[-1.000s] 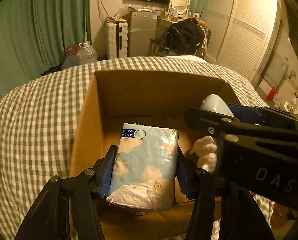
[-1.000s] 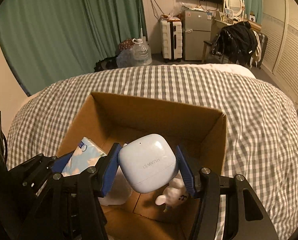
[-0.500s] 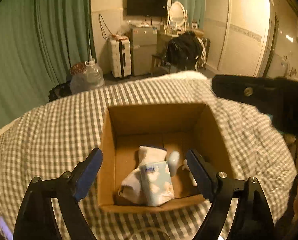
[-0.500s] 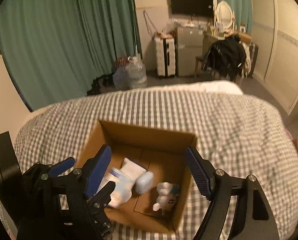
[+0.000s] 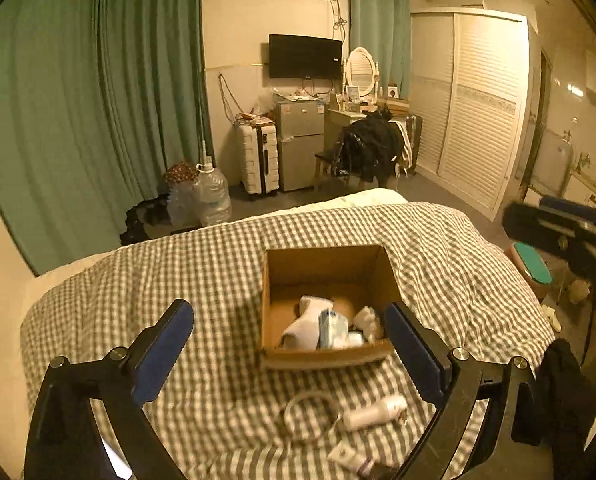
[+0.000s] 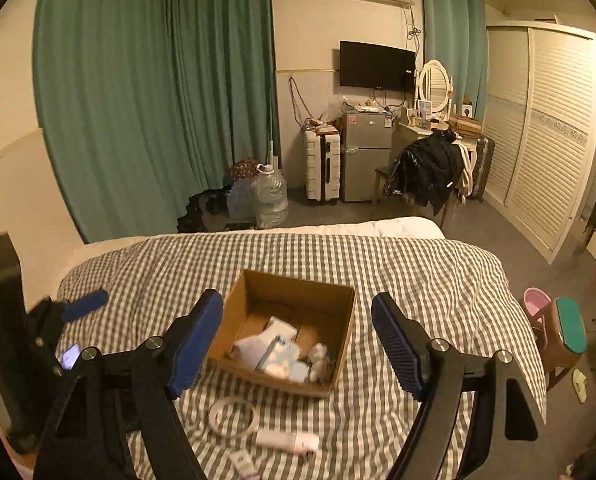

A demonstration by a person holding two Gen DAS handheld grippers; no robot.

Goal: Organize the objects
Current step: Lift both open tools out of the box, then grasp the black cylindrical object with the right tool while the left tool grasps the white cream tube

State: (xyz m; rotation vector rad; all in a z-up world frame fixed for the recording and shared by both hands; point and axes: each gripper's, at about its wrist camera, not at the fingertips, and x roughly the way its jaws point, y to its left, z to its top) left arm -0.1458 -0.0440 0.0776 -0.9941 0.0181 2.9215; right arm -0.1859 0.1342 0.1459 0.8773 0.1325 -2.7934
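A cardboard box (image 5: 325, 307) sits on the checked bedspread (image 5: 202, 280), now holding the tissue pack (image 5: 332, 329) and earbud case (image 6: 298, 369) that the tools clamped a second ago. Both have since lifted well clear: the left gripper (image 5: 290, 344) has just been opening, jaws wide and empty; the right gripper (image 6: 297, 332), earlier closed on the case, stands apart too. A white charger (image 6: 287, 441) lies on the cover near the box.

Green curtains (image 6: 138, 100), wall television (image 6: 376, 65), white louvred wardrobe (image 6: 546, 128), checked bed (image 6: 398, 264), warm dim light
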